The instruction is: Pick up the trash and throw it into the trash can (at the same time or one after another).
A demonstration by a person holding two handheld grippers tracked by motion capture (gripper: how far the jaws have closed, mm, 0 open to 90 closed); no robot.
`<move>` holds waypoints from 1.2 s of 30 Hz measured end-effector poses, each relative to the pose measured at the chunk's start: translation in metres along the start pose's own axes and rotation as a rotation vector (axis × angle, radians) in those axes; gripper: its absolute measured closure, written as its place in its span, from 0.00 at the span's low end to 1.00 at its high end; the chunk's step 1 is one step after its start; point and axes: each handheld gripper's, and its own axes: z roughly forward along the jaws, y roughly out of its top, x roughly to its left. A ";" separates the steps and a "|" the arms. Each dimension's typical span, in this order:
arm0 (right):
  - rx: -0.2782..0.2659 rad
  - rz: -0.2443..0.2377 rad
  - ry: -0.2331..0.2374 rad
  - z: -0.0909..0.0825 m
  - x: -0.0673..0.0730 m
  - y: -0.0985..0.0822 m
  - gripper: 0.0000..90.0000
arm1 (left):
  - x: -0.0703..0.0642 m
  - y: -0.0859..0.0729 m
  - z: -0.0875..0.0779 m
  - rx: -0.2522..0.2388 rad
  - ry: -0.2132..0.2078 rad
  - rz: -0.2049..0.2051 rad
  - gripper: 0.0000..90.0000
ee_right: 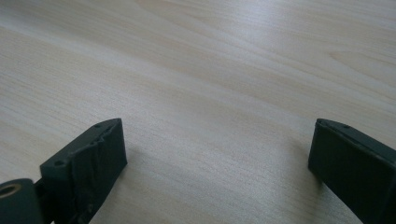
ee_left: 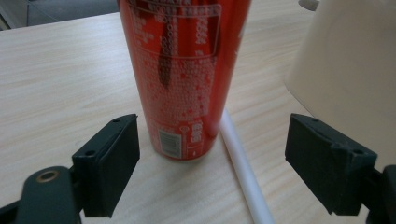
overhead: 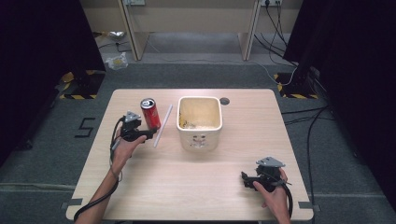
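— Where is the can relative to your left tongs?

— In the high view I see the red can upright in the upper left part of the counter, with my left tongs just below it in the frame. In the left gripper view the can stands between the two jaws, a little ahead of them, closer to the left jaw. I see a gap on both sides, so nothing is touching it.

— How many things are there?

— I count one can, one white straw lying just right of it, and one cream bin at the centre of the frame. The straw runs along the counter past the can's base.

— And the tongs themselves?

— My left tongs are spread wide and hold nothing. My right tongs sit in the lower right of the frame, well apart from the can; in the right gripper view these tongs are also wide apart over bare wood.
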 end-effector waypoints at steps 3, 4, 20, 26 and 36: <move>0.001 -0.001 0.001 0.000 0.000 0.000 0.05 | 0.003 0.002 0.005 0.000 0.012 0.000 0.20; 0.001 -0.001 0.001 0.000 0.000 0.000 0.05 | 0.004 0.003 0.006 -0.002 0.014 -0.001 0.20; 0.002 -0.002 0.003 0.000 0.000 0.000 0.04 | 0.009 0.011 0.021 -0.014 0.033 -0.018 0.21; 0.002 -0.002 0.003 0.000 0.000 0.000 0.04 | 0.010 0.014 0.023 -0.013 0.038 -0.018 0.21; 0.002 -0.003 0.004 0.000 0.000 0.000 0.04 | 0.008 0.014 0.033 -0.012 0.038 -0.008 0.30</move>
